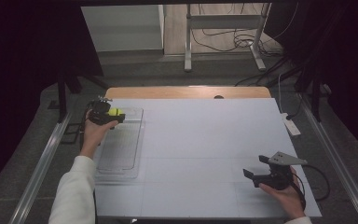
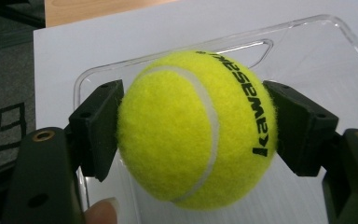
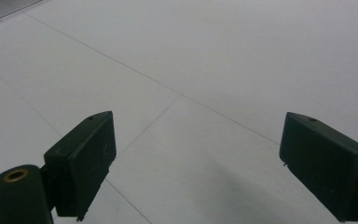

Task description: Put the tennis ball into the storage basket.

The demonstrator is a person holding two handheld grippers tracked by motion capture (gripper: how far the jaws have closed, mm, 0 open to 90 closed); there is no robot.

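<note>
Your left gripper point(image 1: 116, 113) sits at the left of the high view, over the far end of the clear, rectangular plastic tray point(image 1: 121, 154) that lies along the left edge of the white table top point(image 1: 205, 140). Its two black jaws are clamped on the fuzzy yellow-green tennis ball point(image 2: 196, 128), one pad pressed against each side; in the left gripper view point(image 2: 193, 126) the ball fills the centre of the frame, with a white seam curving down its face and black lettering running down its right side. Behind the ball you can see the tray's rounded corner and its slotted handle at the upper right of that frame. A fingertip shows at the bottom edge, left of centre.

Your right gripper point(image 1: 254, 168) is in the lower right of the high view, well apart from the tray, held in your hand just above the table. Its jaws stand wide apart with nothing between them; the right gripper view point(image 3: 196, 158) looks past them onto bare white table crossed by thin seams.
</note>
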